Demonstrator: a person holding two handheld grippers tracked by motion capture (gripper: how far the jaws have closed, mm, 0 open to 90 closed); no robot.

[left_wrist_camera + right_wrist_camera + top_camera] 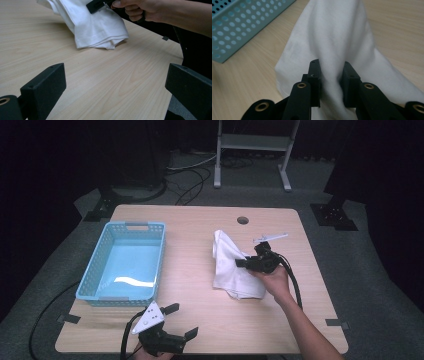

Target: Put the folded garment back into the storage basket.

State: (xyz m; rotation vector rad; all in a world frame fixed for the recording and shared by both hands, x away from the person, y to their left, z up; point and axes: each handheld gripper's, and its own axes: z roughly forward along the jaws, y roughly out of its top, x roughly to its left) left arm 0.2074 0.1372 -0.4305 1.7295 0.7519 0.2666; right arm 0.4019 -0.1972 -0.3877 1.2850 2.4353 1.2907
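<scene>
Right of the table's (pixel 200 330) middle, the right claw (pixel 329 80) pinches a fold of the white cloth (pixel 232 267), tenting it upward — probably to lift it toward the blue basket (pixel 95 270) at left. Near the front edge, the left claw (pixel 179 321) waits wide and empty — likely ready to help.

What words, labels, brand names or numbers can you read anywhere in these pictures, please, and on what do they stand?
None can be read.
The white cloth is plain.
The blue basket bears holes, no lettering.
The wooden table carries no print.
The right gripper, shut on the cloth, and the open left gripper show no marking.
</scene>
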